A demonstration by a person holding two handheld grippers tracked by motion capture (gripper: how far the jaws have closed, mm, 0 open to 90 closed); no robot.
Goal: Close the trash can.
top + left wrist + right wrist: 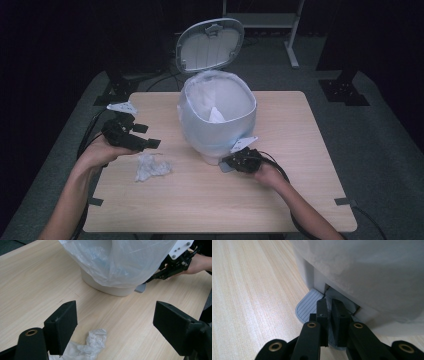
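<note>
Bin at table centre, lid raised behind — crumpled tissue left-front, pedal right-front at its base.

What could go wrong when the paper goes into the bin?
The right tool presses the grey pedal to hold the lid up; if it slips, the lid may drop. The left tool stands open above the crumpled paper and might grab only an edge. The loose bag could snag.
</note>
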